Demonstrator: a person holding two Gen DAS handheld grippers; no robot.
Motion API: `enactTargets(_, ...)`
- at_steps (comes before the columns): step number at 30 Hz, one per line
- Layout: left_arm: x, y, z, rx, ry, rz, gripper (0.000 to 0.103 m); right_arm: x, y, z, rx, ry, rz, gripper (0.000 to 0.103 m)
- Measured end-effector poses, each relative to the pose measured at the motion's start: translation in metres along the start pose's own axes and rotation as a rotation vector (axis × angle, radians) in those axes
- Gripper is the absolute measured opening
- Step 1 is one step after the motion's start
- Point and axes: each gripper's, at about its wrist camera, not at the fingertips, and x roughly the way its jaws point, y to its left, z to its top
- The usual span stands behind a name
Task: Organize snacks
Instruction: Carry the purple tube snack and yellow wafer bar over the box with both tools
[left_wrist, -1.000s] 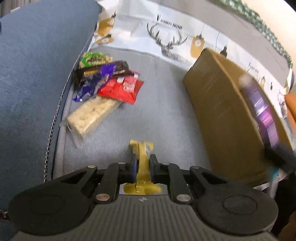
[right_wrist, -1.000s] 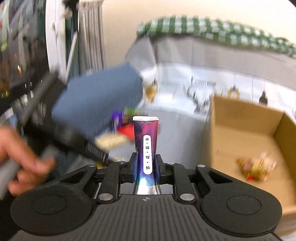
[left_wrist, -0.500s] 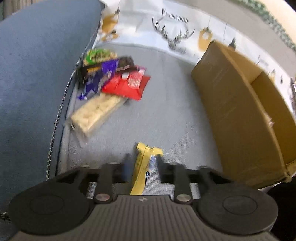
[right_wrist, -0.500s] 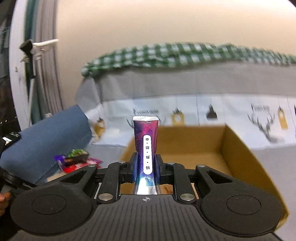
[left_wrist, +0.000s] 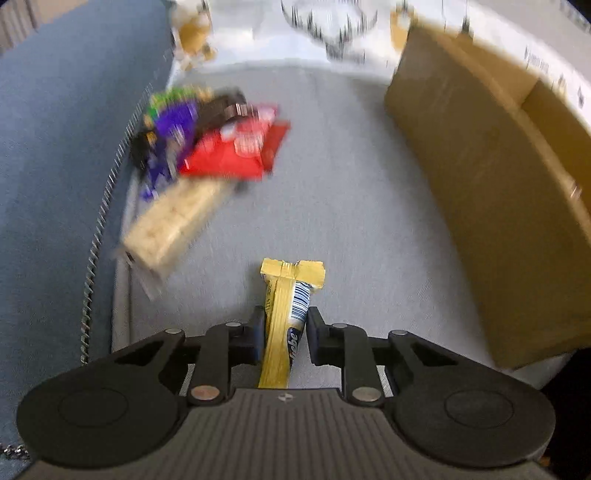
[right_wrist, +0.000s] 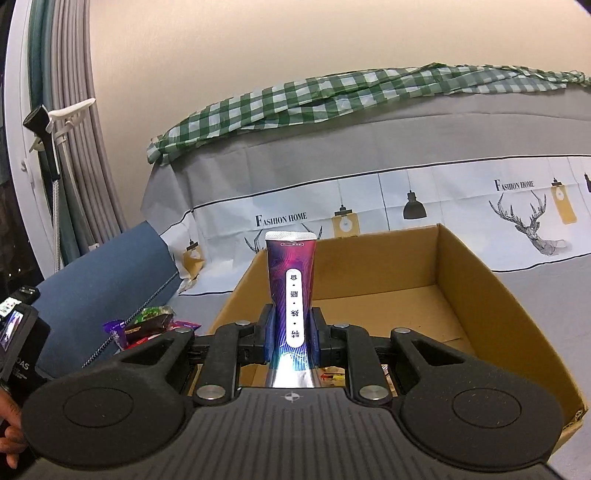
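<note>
Right claw (right_wrist: 291, 332): clamped tight on a purple pouch (right_wrist: 291, 266), pads pressed to both its sides. Holds the pouch upright along the fingers, silver crimp at the top, a white label strip down the front. Hangs over the near edge of an open box (right_wrist: 480, 295), with the pouch up above the box's inside. Just under the fingers, down in the box, a glimpse of small wrappers (right_wrist: 332, 376), too hidden to name. Beyond the box, a printed cover (right_wrist: 443, 192) with deer and lamps, and a green checked cloth (right_wrist: 332, 92) draped along the top.

Left claw (left_wrist: 282, 325): narrow, jaws just now closing in, with a yellow bar (left_wrist: 286, 291) between them. Grips the bar edge-on, left pad flat against it, right pad at its other side. Points steeply down at the grey seat (left_wrist: 351, 184), the bar's folded end sticking out past the fingertips, barcode facing right. Further out to the left, a blurred snack heap (left_wrist: 184, 125) against a blue cushion (left_wrist: 55, 147): a red packet (left_wrist: 236, 151) on top at the right, a pale cracker pack (left_wrist: 173, 221) nearest, purple, green and dark wrappers behind. Well apart to the right, the box again, standing on the seat with its brown wall facing the claw.
</note>
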Motion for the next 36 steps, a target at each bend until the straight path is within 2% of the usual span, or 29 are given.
enactTargets(2, -0.019, 0.004, -0.005, -0.029, -0.096, -0.026, 0.025, -0.001, -0.004, 0.000, 0.015, -0.005, -0.002, 0.020)
enactTargets(5, -0.041, 0.004, -0.011, -0.078, -0.193, -0.052, 0.025, -0.003, -0.007, 0.000, 0.037, -0.016, -0.013, 0.020)
enactTargets(7, -0.051, -0.005, -0.012, -0.091, -0.232, -0.056, 0.025, -0.003, -0.010, 0.000, 0.050, -0.025, -0.023, 0.020)
enactTargets(11, -0.072, -0.032, -0.009, -0.124, -0.291, -0.117, 0.025, -0.002, -0.014, 0.002, 0.082, -0.049, -0.069, 0.020)
enactTargets(20, -0.115, -0.102, 0.027, -0.090, -0.416, -0.252, 0.025, -0.001, -0.027, 0.001, 0.134, -0.060, -0.114, 0.020)
enactTargets(28, -0.130, -0.167, 0.065, -0.044, -0.476, -0.347, 0.025, -0.005, -0.030, 0.001, 0.149, -0.093, -0.157, 0.020)
enactTargets(36, -0.123, -0.204, 0.081, -0.006, -0.472, -0.360, 0.025, -0.008, -0.035, -0.001, 0.167, -0.127, -0.206, 0.020)
